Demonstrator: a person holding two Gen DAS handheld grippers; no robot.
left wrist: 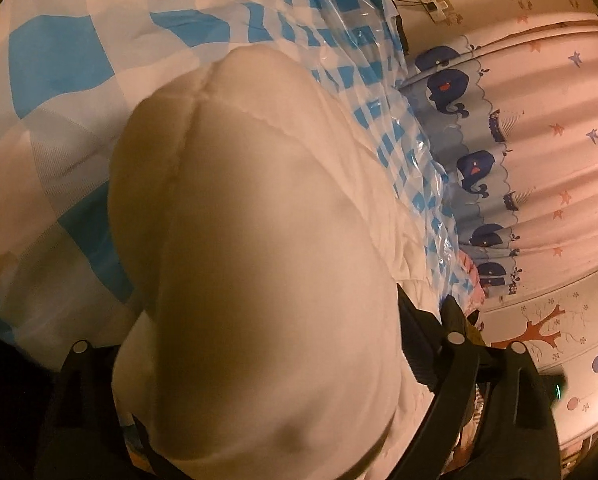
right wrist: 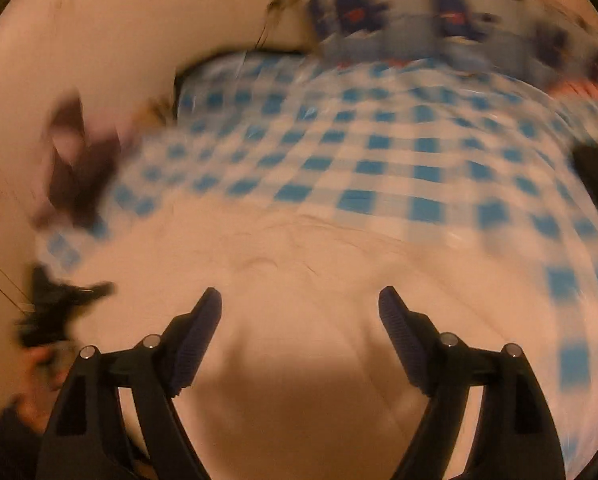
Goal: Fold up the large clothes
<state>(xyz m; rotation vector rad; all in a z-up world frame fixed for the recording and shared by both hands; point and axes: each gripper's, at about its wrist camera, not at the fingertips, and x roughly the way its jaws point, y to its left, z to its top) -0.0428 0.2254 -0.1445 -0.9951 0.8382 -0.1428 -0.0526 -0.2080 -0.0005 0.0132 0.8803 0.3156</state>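
Observation:
A puffy white quilted garment bulges up between the fingers of my left gripper and fills most of the left wrist view. The jaws stand wide; the right finger lies along the garment's edge, and the left fingertip is hidden under the fabric. In the blurred right wrist view the same white garment lies spread on a checked bed. My right gripper hovers over it, open, with nothing between its fingers. At that view's left edge a blurred black gripper and a hand show.
A blue-and-white checked sheet covers the bed, partly under clear plastic. A whale-print curtain hangs along the far side, with patterned wall beside it. A blurred dark brown shape lies at the bed's left corner.

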